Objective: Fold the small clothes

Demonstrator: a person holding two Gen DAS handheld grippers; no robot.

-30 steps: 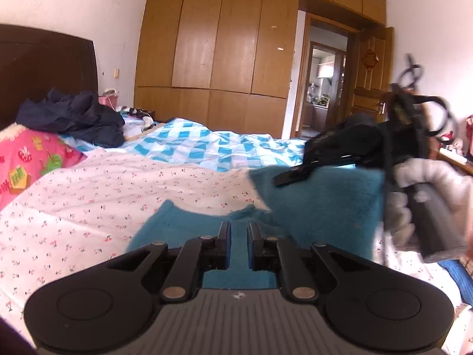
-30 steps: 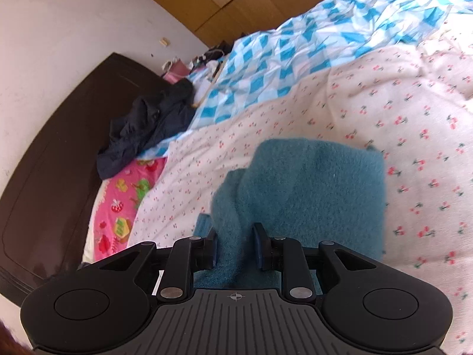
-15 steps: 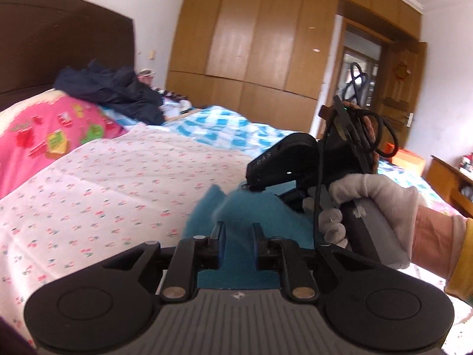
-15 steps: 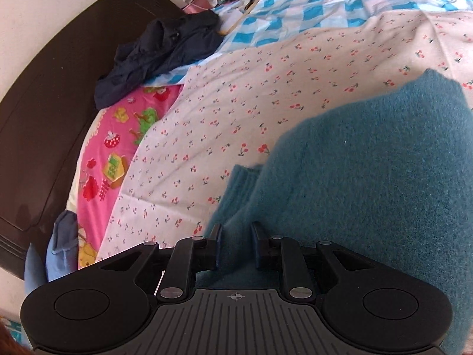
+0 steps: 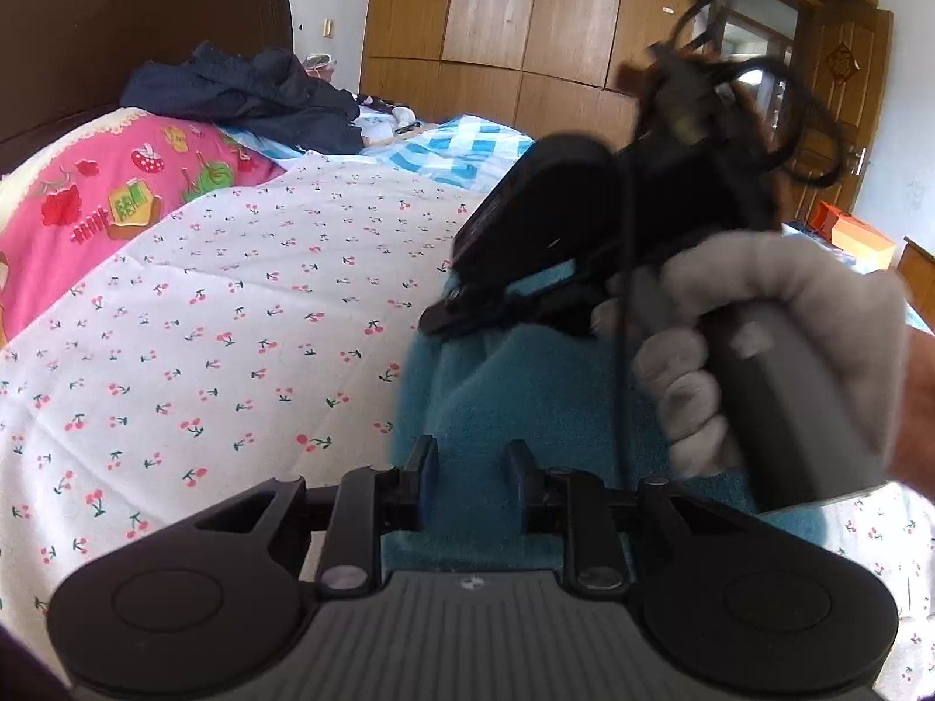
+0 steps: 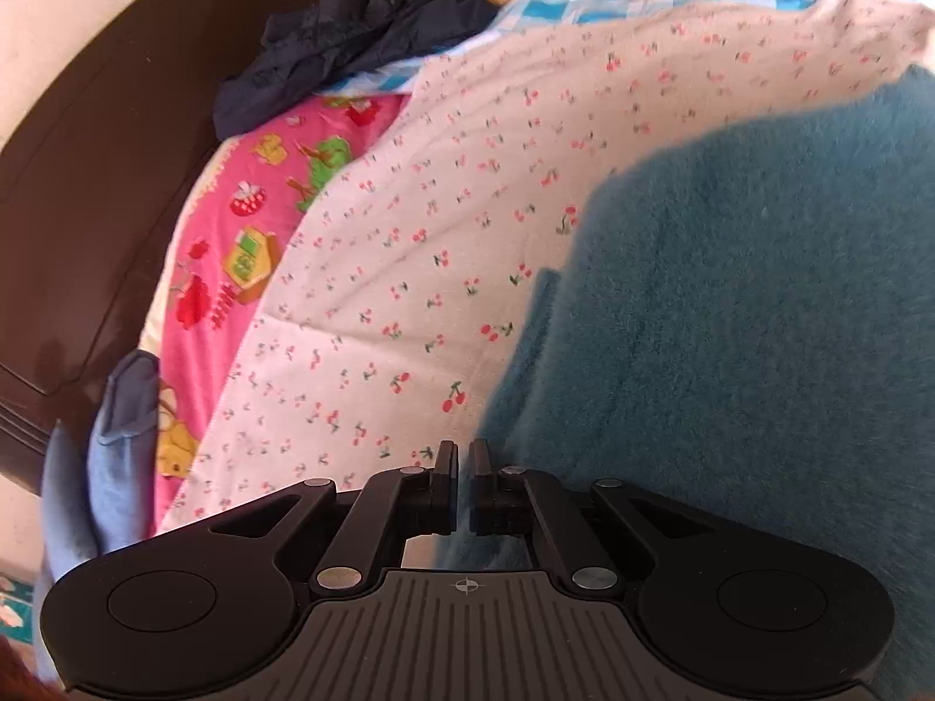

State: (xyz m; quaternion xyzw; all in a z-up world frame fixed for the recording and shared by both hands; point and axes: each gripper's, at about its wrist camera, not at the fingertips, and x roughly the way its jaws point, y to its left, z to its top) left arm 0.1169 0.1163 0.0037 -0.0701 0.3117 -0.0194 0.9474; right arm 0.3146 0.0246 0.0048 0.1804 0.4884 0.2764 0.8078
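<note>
Mid-fold on a bed: teal fleece garment (image 5: 526, 409) spread over the cherry-print sheet (image 5: 234, 321), filling the 3 o'clock half of the right wrist view and lying dead ahead of the left claw (image 5: 470, 482). Left claw released, jaws just eased apart, fleece seen between them but unpinched, likely so the freshly laid edge can settle. Right claw (image 6: 463, 467) just clenched, jaws nearly touching at the garment's edge; no cloth visibly caught between them. Gloved hand (image 5: 759, 362) carrying that tool low over the fleece at 2 o'clock of the left view. Dark clothes (image 5: 245, 93) heaped at 11 o'clock near the headboard (image 5: 117, 29), well apart.
</note>
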